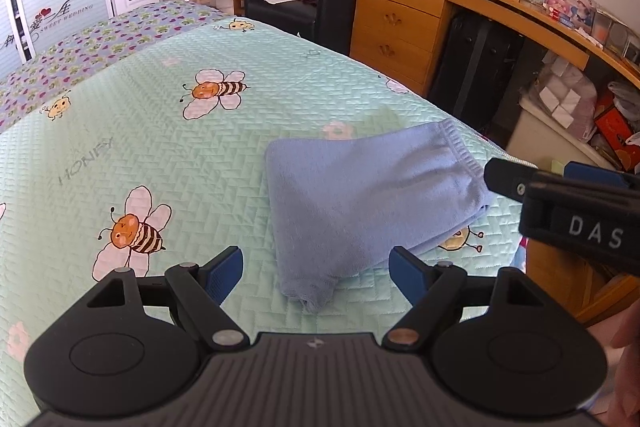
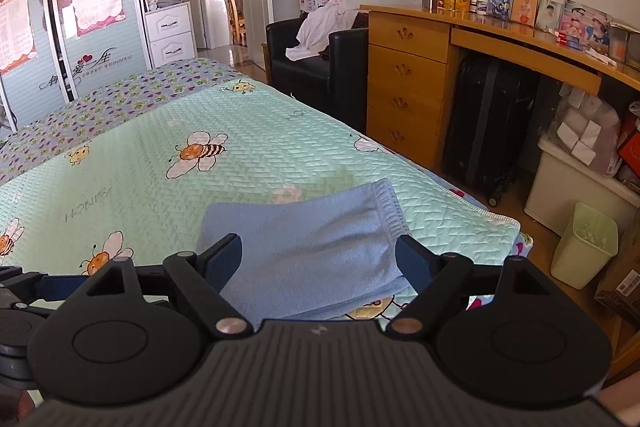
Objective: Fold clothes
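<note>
A folded light blue garment (image 1: 360, 187) lies flat on the green bee-print bedspread (image 1: 160, 147), close to the bed's right edge. Its elastic waistband faces right and a narrow end points toward me. My left gripper (image 1: 316, 269) hovers open over that near end, with nothing pinched between its blue pads. My right gripper (image 1: 540, 173) comes in from the right beside the waistband. In the right wrist view the right gripper (image 2: 318, 251) stands open above the garment (image 2: 304, 227), not touching it. Part of the left gripper (image 2: 24, 287) shows at the lower left there.
Right of the bed stands a wooden desk with drawers (image 2: 408, 83), a black suitcase (image 2: 488, 131) under it, storage boxes and a pale green bin (image 2: 584, 243). A black armchair (image 2: 312, 63) with white clothes is beyond the bed. Wardrobe doors (image 2: 80, 27) are at the far left.
</note>
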### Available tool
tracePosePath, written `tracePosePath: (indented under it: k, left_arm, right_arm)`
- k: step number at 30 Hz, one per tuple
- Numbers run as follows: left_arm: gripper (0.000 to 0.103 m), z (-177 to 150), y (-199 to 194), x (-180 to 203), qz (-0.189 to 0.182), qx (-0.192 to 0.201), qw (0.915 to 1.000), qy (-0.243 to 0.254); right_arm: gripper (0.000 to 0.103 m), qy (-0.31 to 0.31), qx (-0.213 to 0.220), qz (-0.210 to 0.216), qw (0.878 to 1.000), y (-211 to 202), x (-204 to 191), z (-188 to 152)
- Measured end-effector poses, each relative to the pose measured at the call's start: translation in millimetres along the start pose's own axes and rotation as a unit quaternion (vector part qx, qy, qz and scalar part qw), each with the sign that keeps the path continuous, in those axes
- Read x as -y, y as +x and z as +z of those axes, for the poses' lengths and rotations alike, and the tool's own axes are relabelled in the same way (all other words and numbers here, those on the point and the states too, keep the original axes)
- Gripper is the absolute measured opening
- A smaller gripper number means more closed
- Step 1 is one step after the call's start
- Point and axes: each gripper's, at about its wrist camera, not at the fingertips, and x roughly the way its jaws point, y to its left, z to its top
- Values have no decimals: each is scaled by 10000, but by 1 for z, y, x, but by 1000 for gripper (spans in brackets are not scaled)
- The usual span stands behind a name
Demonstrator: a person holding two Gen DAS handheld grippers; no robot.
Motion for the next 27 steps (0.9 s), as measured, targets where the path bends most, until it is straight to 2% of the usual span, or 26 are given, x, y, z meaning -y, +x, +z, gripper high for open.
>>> tracePosePath:
  k: [27]
  left_arm:
    - [83,-3,3,-9,-26,-83,9999,-55]
  right_arm:
    - [84,-153,4,83,9998,2,-19,-7]
